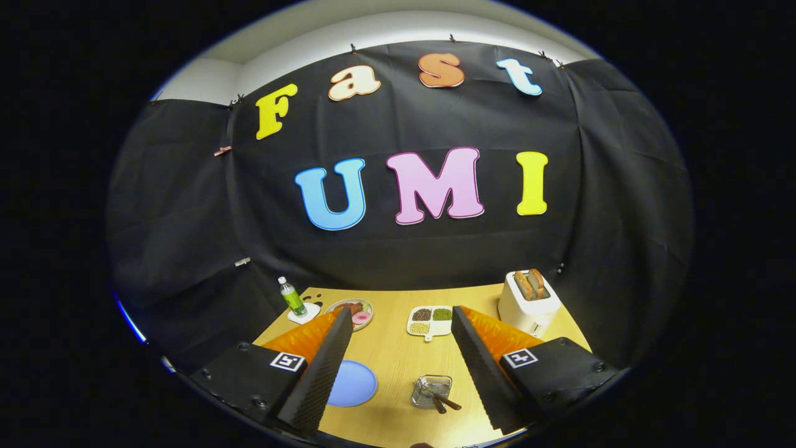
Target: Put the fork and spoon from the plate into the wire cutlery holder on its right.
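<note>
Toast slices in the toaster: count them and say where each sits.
2. Both stand upright in the white toaster beyond the open gripper: one toast slice nearer the sectioned dish, the other just beside it.

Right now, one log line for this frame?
fingers open, above table | blue plate bare | wire holder holds brown-handled cutlery

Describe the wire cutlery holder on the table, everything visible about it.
The wire cutlery holder is a small, squarish basket of shiny metal mesh, standing upright on the wooden table to the right of the blue plate. Two dark brown handles lean out of it toward its near right corner. It sits between the open gripper fingers, touching neither.
</note>
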Demonstrator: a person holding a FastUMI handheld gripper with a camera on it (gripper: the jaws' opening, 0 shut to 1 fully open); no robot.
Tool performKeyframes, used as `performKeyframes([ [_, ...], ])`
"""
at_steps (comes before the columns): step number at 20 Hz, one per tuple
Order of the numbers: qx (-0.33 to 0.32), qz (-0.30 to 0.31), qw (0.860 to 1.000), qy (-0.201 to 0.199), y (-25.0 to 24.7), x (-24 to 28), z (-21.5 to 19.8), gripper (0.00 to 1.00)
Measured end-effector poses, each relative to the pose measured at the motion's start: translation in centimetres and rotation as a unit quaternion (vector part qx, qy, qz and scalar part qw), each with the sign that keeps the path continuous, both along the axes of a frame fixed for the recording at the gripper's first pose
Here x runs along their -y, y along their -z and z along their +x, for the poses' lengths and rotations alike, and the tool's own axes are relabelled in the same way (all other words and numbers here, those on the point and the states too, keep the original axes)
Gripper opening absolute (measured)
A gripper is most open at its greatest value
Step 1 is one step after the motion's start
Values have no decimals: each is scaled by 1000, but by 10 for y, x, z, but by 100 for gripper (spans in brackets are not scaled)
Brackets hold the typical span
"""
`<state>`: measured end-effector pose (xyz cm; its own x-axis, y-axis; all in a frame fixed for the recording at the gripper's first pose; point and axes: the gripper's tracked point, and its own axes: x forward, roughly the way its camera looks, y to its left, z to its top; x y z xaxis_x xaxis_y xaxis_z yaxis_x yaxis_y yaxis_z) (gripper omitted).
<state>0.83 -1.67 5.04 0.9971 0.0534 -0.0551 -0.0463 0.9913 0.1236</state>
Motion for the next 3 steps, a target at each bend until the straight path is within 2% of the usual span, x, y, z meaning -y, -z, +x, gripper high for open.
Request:
performKeyframes([
  [3,-6,-1,1000,2,-3,6,12,99],
])
